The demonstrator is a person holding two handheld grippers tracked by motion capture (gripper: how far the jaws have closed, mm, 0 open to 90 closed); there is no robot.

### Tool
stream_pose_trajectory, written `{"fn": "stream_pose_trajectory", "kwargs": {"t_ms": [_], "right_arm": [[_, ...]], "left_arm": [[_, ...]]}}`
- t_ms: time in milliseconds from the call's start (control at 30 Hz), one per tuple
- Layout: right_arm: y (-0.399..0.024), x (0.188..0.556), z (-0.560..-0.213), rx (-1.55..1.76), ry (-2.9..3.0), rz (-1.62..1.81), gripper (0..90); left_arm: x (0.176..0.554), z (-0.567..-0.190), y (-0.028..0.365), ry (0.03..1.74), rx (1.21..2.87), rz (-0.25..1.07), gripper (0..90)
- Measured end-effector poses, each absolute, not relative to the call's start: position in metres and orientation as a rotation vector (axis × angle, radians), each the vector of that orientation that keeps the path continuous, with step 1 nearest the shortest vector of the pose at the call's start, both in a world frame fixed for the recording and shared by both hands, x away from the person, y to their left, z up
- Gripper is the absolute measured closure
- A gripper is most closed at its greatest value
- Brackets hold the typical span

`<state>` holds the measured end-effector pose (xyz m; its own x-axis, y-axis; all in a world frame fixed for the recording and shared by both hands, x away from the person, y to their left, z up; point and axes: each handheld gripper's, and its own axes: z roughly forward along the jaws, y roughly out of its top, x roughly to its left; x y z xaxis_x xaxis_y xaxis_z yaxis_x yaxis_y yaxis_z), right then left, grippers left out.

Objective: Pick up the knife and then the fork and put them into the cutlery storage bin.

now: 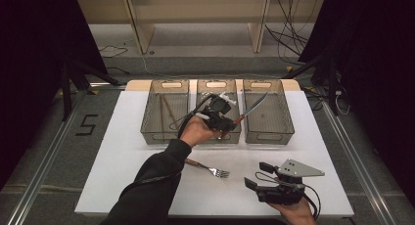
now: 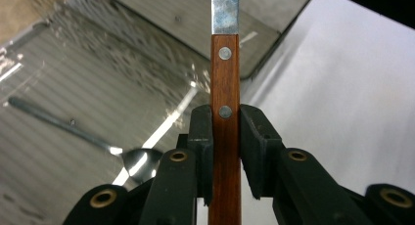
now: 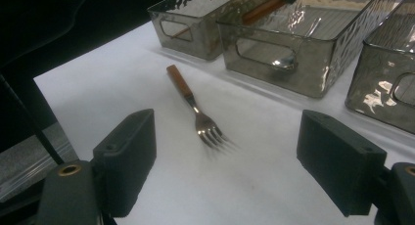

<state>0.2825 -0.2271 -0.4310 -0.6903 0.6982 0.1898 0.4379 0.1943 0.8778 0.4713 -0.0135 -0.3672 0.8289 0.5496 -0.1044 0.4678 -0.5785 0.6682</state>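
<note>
Gripping a knife (image 2: 225, 88) by its wooden handle, the left hand-held gripper (image 1: 221, 118) hangs over the middle one of three clear bins (image 1: 219, 133) lined up along the far edge of the counter (image 1: 127, 176). Its jaws are pressed tight on both sides of the handle, just at the lower rivet, as the left gripper view shows. From above, the knife's blade slants up and to the right, with its tip over the right bin (image 1: 269, 132). A spoon (image 2: 132, 159) lies in the bottom of the middle bin, under the gripper. The left bin (image 1: 164, 132) holds a few thin wooden sticks (image 1: 169, 112).

Near the right front corner of the counter, the right hand-held gripper (image 1: 254, 175) sits low above the white surface with its jaws spread wide and nothing between them. A fork (image 3: 193, 105) with a wooden handle lies flat on the counter a little ahead of those jaws, near the middle of the front half, apart from the bins, prongs pointing toward the right gripper. The person's dark sleeve (image 1: 151, 186) reaches in from the front edge to the left gripper.
</note>
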Motion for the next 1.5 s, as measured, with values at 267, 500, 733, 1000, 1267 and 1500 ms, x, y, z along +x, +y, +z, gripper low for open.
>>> {"fn": "stream_pose_trajectory", "kwargs": {"t_ms": [267, 500, 733, 1000, 1267, 1500], "right_arm": [[-0.226, 0.281, -0.430, 1.073, 2.223, 1.505, 23.2], [-0.226, 0.280, -0.430, 1.064, 2.228, 1.510, 23.2], [-0.226, 0.279, -0.431, 1.059, 2.229, 1.517, 23.2], [-0.226, 0.278, -0.431, 1.061, 2.239, 1.515, 23.2], [-0.225, 0.278, -0.431, 1.057, 2.245, 1.515, 23.2], [-0.226, 0.278, -0.431, 1.056, 2.244, 1.520, 23.2]], "left_arm": [[0.493, -0.363, -0.037, 0.768, 2.263, 0.142, 75.6], [0.505, -0.366, -0.055, 0.806, 2.247, 0.134, 75.6], [0.512, -0.368, -0.068, 0.819, 2.228, 0.142, 75.6], [0.519, -0.371, -0.077, 0.857, 2.208, 0.129, 75.6], [0.522, -0.373, -0.088, 0.870, 2.209, 0.107, 75.5], [0.525, -0.376, -0.097, 0.885, 2.212, 0.092, 75.6]]}}
